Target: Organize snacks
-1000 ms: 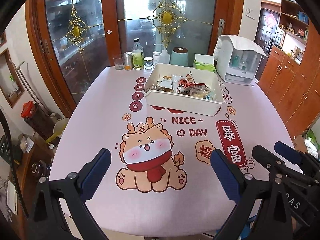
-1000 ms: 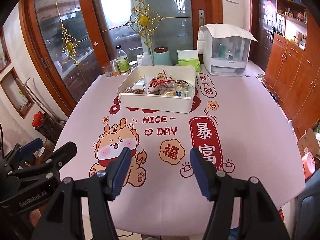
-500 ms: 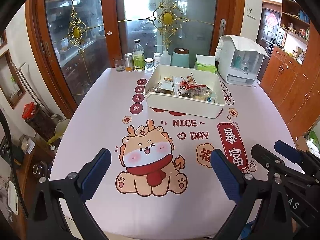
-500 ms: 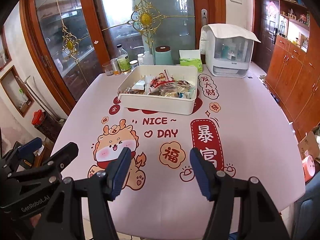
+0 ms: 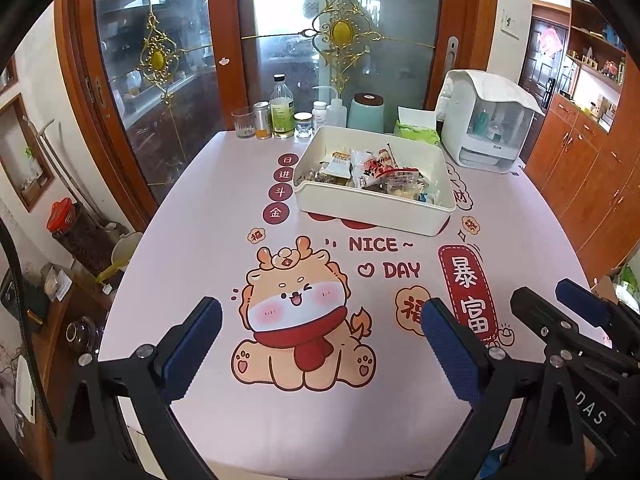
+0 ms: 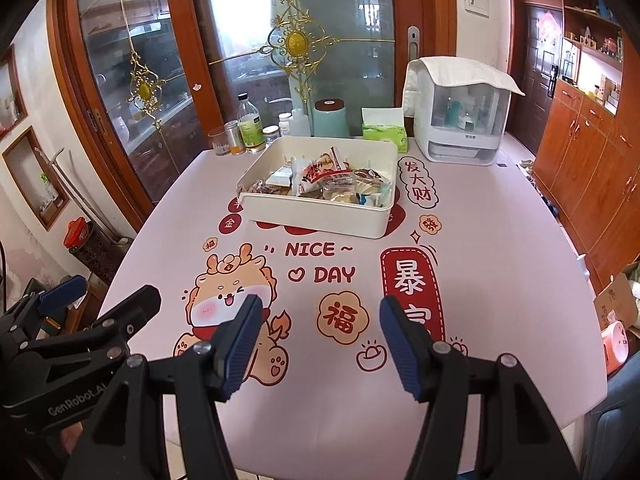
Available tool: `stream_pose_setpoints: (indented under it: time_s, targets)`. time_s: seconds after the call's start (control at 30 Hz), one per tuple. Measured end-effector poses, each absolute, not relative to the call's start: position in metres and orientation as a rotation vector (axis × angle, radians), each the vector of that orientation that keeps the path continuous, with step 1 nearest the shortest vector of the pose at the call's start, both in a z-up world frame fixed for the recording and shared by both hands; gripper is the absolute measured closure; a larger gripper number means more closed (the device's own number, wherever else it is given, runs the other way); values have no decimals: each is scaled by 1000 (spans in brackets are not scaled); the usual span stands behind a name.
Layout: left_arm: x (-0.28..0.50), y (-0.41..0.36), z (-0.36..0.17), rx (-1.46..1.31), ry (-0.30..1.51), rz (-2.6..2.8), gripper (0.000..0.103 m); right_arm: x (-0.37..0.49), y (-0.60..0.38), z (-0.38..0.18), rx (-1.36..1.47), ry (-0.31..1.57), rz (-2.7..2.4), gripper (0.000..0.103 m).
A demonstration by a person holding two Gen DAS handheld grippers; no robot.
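A: Left-wrist view, stock: snacks [image 5: 376,176] piled in white bin [image 5: 360,216], far table side.
B: Grippers?
A: Left gripper [image 5: 320,344], right gripper [image 6: 318,340] spread empty; slightly nearer than before. Stage undetermined.

Wood-framed glass doors [image 5: 280,40] w/ gold ornaments; wooden cabinets [image 6: 588,152] at right.

Cream bin [image 5: 368,216], pink cloth [image 5: 200,240] w/ cartoon dragon print, blue-padded black tongs [image 6: 316,340], red-white snack pkt [image 5: 374,168], maybe.
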State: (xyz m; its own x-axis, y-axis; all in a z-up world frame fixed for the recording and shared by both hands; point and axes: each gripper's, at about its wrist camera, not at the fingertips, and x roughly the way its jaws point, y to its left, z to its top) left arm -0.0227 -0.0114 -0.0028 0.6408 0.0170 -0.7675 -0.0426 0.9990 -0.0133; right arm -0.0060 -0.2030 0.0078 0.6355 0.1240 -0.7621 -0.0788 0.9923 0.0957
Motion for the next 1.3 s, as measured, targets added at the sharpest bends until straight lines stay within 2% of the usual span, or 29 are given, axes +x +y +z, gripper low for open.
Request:
stream_pose_setpoints:
  time_s: [1.3]
  targets:
    - [-12, -23, -20, -29, 927, 47, 4, 2, -212, 0, 68, 896, 134, 42]
